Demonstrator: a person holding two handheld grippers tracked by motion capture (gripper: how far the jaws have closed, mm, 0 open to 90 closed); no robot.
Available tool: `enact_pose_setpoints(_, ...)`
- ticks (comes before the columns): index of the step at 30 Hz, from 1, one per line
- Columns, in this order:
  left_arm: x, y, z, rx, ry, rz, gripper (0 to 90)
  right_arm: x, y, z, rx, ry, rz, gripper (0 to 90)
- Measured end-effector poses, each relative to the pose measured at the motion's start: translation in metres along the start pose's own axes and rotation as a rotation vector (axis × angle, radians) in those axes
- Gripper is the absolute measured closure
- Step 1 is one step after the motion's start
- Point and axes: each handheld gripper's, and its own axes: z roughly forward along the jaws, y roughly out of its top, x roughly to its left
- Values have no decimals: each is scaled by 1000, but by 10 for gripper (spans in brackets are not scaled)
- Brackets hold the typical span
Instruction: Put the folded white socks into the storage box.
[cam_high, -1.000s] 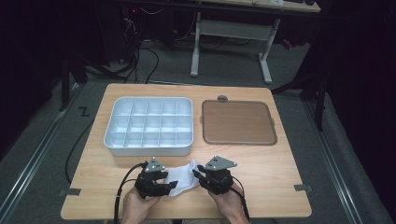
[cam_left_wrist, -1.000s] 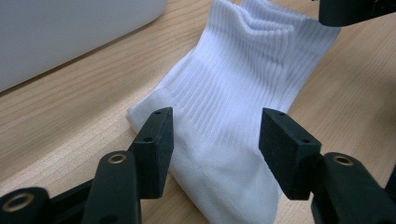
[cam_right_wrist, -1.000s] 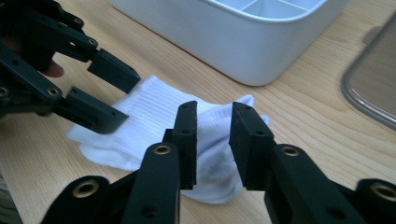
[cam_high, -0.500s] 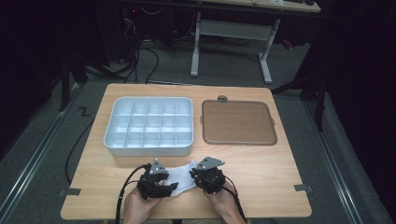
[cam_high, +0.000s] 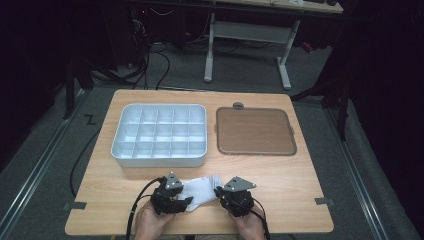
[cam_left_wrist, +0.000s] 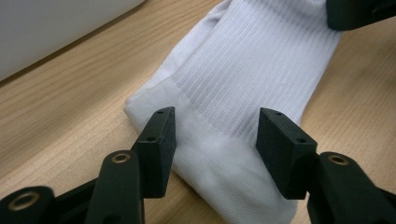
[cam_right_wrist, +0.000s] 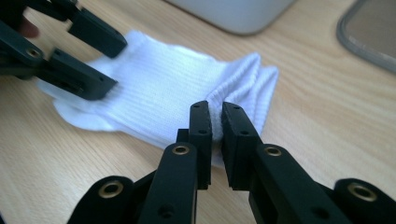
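Observation:
A white sock (cam_high: 202, 189) lies flat on the wooden table near its front edge, between my two grippers. My left gripper (cam_high: 185, 195) is open, and in the left gripper view its jaws (cam_left_wrist: 215, 123) straddle the sock's (cam_left_wrist: 252, 60) foot end without pinching it. My right gripper (cam_high: 218, 191) has just been closing. In the right gripper view its jaws (cam_right_wrist: 215, 109) stand almost together, with a fold of the sock's (cam_right_wrist: 159, 88) ribbed cuff pinched between them. Across the sock there, the left gripper (cam_right_wrist: 100, 60) rests on the cloth.
A white compartment tray (cam_high: 116, 145) sits behind the sock at the left. A brown flat mat (cam_high: 254, 131) lies beside it at the right, with a small grey disc (cam_high: 238, 105) at its far edge. The table's front edge runs just under my hands.
The right gripper moved left onto the sock's cuff, then drew back toward the front edge and lower. Its jaws went from apart to pinched together. The left gripper stayed put.

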Motion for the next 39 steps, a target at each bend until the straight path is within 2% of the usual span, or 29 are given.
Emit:
enact_pose_setpoints(4, 0, -2, 1, -15, 5, 11, 478, -3, -6, 9, 38, -14, 3, 831)
enact_pose_setpoints(7, 0, -3, 0, -24, 0, 16, 482, -8, -11, 13, 32, 0, 43, 830)
enact_pose_setpoints(11, 0, -3, 2, -26, 9, 29, 487, -11, -11, 14, 37, 7, 68, 829)
enact_pose_setpoints(14, 2, -3, 3, -33, 14, 41, 488, -12, -9, 16, 38, 3, 64, 827)
enact_pose_setpoints(20, 5, 1, 7, -36, 26, 36, 488, -10, -9, 18, 34, -15, 43, 816)
enact_pose_setpoints(28, 13, 8, 9, -24, 41, -5, 470, -9, -7, 19, 39, -6, 41, 810)
enact_pose_setpoints(32, 16, 12, 9, -2, 64, 3, 460, -7, -4, 20, 39, 18, 53, 792)
enact_pose_setpoints(36, 24, 16, 8, 10, 70, -33, 441, -5, -2, 22, 37, 29, 55, 779)
enact_pose_setpoints(39, 27, 18, 7, 13, 73, -45, 439, -4, 0, 22, 32, 32, 42, 743)
